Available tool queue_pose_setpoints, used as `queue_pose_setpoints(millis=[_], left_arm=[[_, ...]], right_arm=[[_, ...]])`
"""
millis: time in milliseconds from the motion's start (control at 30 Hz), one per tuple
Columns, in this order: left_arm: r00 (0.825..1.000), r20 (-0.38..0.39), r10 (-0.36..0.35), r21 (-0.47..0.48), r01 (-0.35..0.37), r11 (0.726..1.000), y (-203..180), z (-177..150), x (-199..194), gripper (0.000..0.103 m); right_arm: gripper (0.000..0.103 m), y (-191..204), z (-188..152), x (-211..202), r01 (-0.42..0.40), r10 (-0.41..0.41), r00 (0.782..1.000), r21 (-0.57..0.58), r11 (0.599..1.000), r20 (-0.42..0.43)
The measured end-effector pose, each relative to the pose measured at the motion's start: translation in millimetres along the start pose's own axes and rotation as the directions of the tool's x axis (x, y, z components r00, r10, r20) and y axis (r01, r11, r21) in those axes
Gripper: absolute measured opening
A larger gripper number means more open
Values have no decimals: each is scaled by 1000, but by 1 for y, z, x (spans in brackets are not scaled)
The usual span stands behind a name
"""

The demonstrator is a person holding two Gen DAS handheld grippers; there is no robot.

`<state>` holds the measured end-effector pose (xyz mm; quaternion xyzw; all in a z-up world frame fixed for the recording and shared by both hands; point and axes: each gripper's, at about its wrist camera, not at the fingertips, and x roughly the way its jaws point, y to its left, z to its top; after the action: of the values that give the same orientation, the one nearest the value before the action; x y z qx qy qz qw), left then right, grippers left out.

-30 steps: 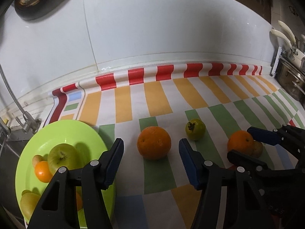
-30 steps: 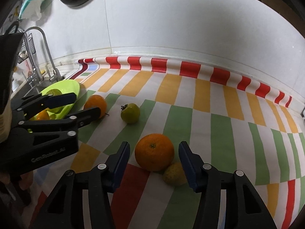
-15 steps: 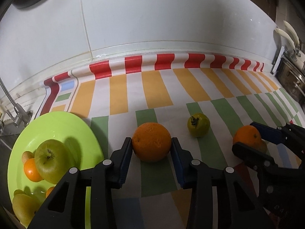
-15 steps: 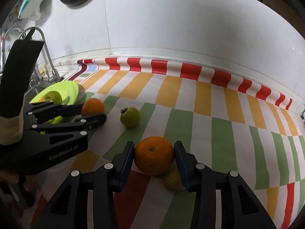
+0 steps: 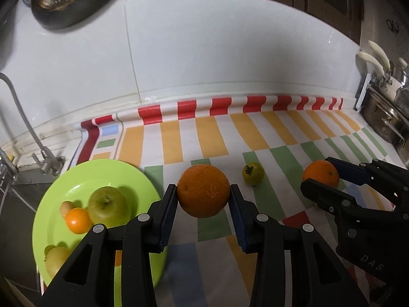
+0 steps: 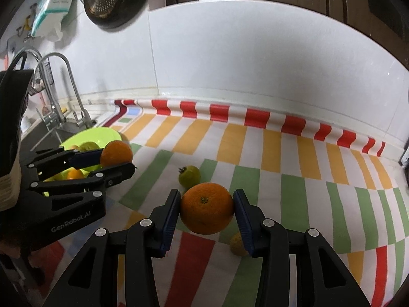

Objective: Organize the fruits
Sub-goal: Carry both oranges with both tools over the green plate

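Gripping one orange apiece, the two grippers work above a striped cloth [image 5: 258, 140] on a kitchen counter. The left gripper [image 5: 203, 197] pinches a large orange [image 5: 203, 190] squarely between its blue pads, the fruit filling the gap just right of a lime-green plate [image 5: 76, 179]. That plate already carries a green apple [image 5: 107, 206], a small orange fruit [image 5: 78, 220] touching it and a yellowish fruit [image 5: 55, 257] near the front rim. The right gripper [image 6: 207, 208] clamps a second orange [image 6: 206, 207] the same way, appearing to hold it slightly above the cloth. A small green fruit [image 6: 189, 176] sits on the cloth just behind it, between the two grippers, and a small yellow fruit [image 6: 237, 244] lies below, partly hidden by the right-hand finger.
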<state>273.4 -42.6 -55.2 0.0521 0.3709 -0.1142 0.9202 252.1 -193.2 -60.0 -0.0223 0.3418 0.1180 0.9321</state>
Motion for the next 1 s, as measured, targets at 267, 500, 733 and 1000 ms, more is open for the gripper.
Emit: queue_pose_setpoints(millis=[267, 500, 733, 1000], left_arm=[[999, 48, 15, -12, -15, 1000, 5, -5, -36, 40], [996, 84, 29, -30, -27, 999, 11, -13, -66, 40], [992, 111, 54, -56, -48, 997, 23, -23, -93, 40], [988, 133, 81, -70, -72, 995, 44, -37, -120, 40]], right_arm=[[44, 11, 6, -30, -14, 13, 998, 13, 1000, 56], [44, 28, 5, -51, -32, 32, 996, -3, 999, 81], [44, 50, 4, -71, -51, 53, 993, -25, 998, 108], [44, 78, 2, -84, -73, 78, 989, -47, 996, 128]])
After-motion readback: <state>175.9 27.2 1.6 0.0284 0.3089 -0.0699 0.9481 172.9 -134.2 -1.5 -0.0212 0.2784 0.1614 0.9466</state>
